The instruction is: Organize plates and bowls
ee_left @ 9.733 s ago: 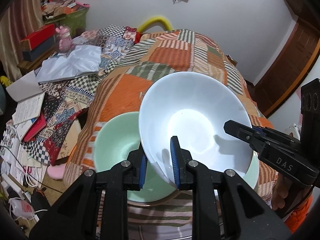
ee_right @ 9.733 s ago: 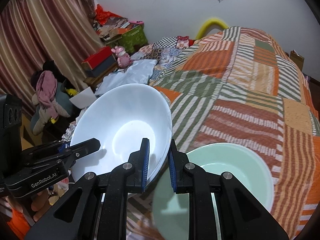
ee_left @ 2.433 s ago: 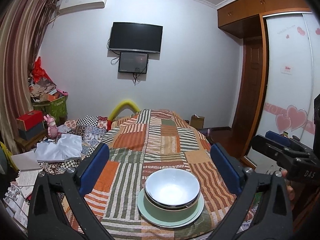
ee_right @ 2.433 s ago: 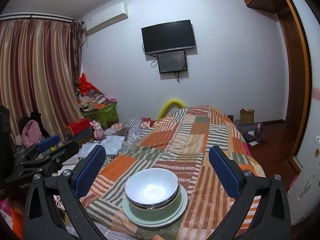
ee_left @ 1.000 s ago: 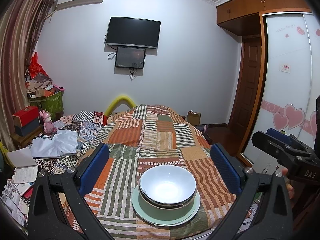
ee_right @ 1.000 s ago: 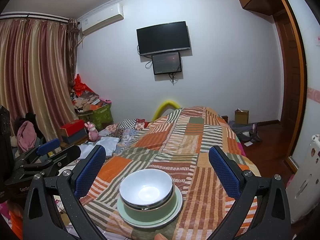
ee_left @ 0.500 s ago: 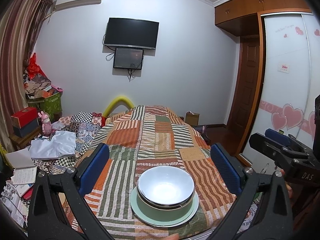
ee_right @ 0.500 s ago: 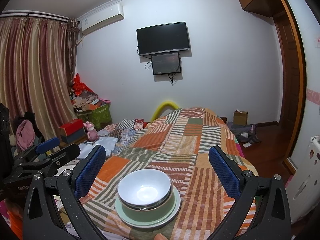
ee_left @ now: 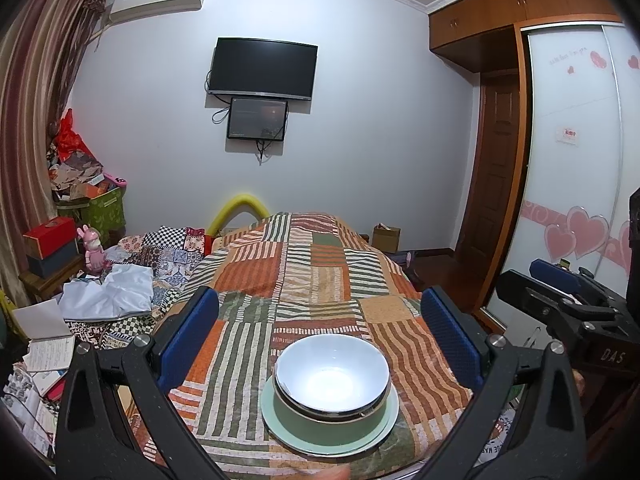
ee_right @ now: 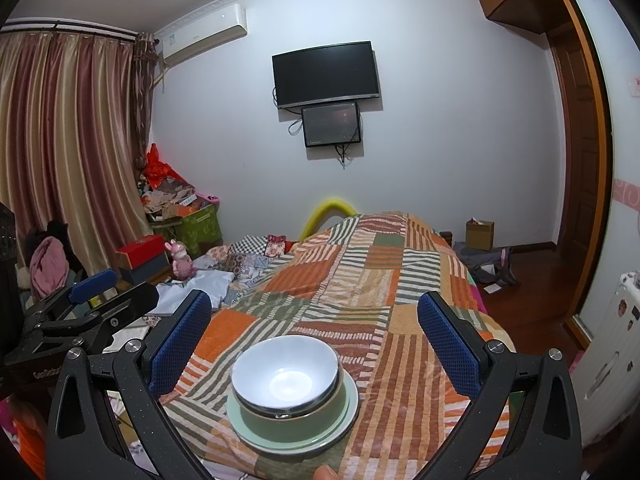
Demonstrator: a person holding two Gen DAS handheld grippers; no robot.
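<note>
A white bowl (ee_left: pixel 332 372) (ee_right: pixel 285 376) sits nested in a green bowl (ee_left: pixel 316 420) (ee_right: pixel 296 418), with a thin metallic rim between them, all on a pale green plate (ee_left: pixel 276 424) (ee_right: pixel 348 412) at the near end of the patchwork bedspread (ee_left: pixel 308 280) (ee_right: pixel 360 276). My left gripper (ee_left: pixel 320 330) is open, held back above the stack, its blue pads wide apart. My right gripper (ee_right: pixel 314 330) is open too, framing the stack from the other side. Each gripper shows in the other's view, the right gripper (ee_left: pixel 560 296) at the right and the left gripper (ee_right: pixel 100 292) at the left.
Clothes and papers (ee_left: pixel 108 292) lie piled left of the bed, with boxes and a pink toy (ee_right: pixel 180 260) by the curtain. A television (ee_left: pixel 262 68) hangs on the far wall. A wooden door (ee_left: pixel 496 184) and a wardrobe (ee_left: pixel 576 160) stand on the right.
Both grippers let go of the white bowl, which now rests in the stack, and drew back and opened wide. Over the last second the views barely shift.
</note>
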